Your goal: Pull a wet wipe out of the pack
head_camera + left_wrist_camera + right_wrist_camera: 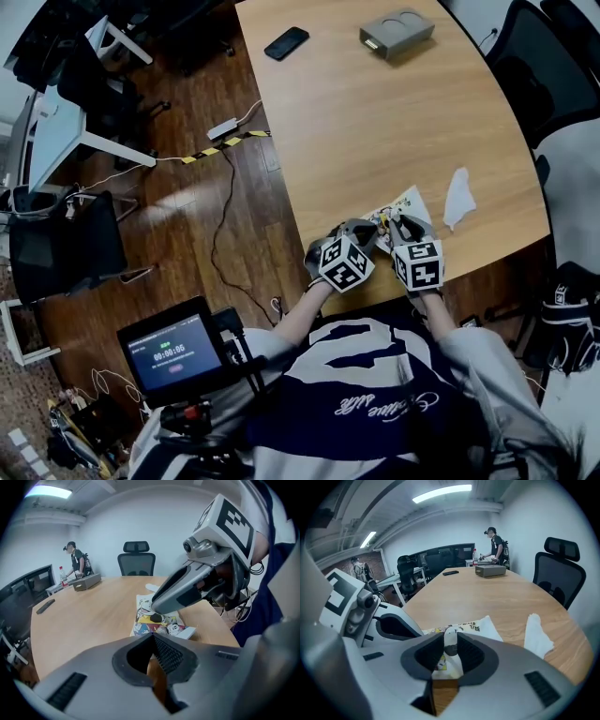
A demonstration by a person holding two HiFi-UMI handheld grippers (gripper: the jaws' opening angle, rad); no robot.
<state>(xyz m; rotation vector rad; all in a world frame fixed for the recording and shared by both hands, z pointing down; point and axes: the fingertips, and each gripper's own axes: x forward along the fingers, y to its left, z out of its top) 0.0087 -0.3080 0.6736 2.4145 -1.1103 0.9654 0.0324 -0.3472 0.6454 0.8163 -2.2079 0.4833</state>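
Observation:
The wet wipe pack (407, 202), white with cartoon print, lies flat near the table's front edge. In the left gripper view the pack (159, 626) shows a dark oval opening on top. My right gripper (401, 225) hovers right over it, tips angled down. In the right gripper view its jaws (451, 645) stand a little apart, with a small white-grey flap of the pack between them and the pack (483, 626) beneath. My left gripper (362, 231) sits close on the left, beside the pack, its tips (153, 639) meeting on nothing.
A loose white wipe (458, 197) lies right of the pack. A phone (286, 42) and a grey box (396, 33) sit at the table's far end. An office chair (560, 571) stands at the right side, and a person (494, 543) stands beyond the far end.

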